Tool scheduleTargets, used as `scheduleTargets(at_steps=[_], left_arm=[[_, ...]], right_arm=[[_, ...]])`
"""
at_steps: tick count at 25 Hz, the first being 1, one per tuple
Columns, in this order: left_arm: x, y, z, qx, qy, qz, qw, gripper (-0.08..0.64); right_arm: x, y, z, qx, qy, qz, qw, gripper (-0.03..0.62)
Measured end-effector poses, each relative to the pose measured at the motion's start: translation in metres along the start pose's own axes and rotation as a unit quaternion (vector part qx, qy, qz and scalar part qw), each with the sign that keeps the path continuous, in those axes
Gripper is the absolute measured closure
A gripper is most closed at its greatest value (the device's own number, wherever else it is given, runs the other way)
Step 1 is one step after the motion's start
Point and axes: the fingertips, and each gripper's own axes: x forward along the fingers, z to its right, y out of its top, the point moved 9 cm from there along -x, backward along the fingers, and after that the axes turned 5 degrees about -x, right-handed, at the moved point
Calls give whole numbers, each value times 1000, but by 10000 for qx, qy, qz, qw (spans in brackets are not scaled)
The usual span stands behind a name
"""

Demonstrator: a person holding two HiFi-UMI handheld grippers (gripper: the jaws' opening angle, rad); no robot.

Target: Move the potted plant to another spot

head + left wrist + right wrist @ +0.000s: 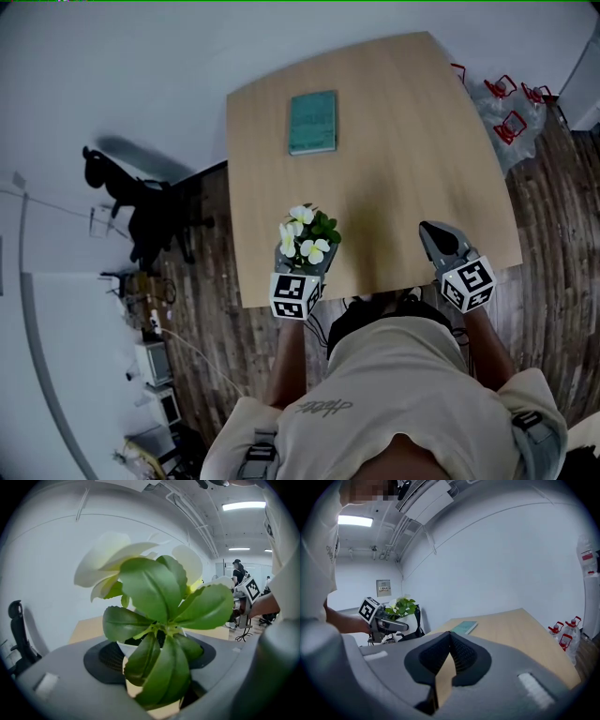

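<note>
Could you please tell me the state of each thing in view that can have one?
Plant: upright, gripped in the left gripper's jaws.
Left gripper: shut on the plant.
Right gripper: jaws shut, empty.
Book: closed, flat on the table.

potted plant 1 | book 1 | table 1 | hand-held grippers 2

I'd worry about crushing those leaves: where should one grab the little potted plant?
By the white pot, under the leaves, coming in from the side. The pot is firm and upright, while the foliage spreads wide above it. The left gripper grips it that way.
</note>
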Motion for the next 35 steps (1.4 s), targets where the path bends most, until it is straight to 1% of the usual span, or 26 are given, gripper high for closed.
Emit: scheduleTargets(at_steps=[2,5,7,10,12,15,18,22,25,30,33,35], left_arm=[[0,4,2,58,56,-37,10000,202],[4,5,0,124,11,-65,9999,202],[4,0,-4,189,-78,-114,9997,202],[9,-9,-14,312,-230,-160,9991,202],[14,-12,-18,321,-372,-175,9986,202],[29,-3,-23,385,-583,-76,9975,202],[41,3,-30,510,-814,14,9954,202],[51,-6,-39,628,-1011,-85,9929,202],[56,-11,-43,631,-1141,-123,9914,202],[65,-22,-46,587,-1283,-283,9896,202],[63,-21,-41,497,-1320,-248,9897,202],[62,-19,-38,434,-1302,-220,9903,202]], right_arm=[[1,3,4,0,16,20,10000,591],[8,10,5,-200,-71,147,9997,591],[16,13,1,-307,-134,189,9993,591],[25,24,-6,-323,-223,217,9990,591],[27,30,-12,-446,-230,147,9986,591],[31,35,-11,-618,-330,-34,9975,591],[38,37,-14,-520,-482,-101,9974,591],[46,38,-22,-323,-628,-87,9975,590],[51,39,-23,-296,-679,-117,9972,591],[51,39,-27,-433,-760,-247,9959,591],[46,33,-25,-469,-806,-335,9951,591],[43,32,-24,-605,-801,-376,9942,591]])
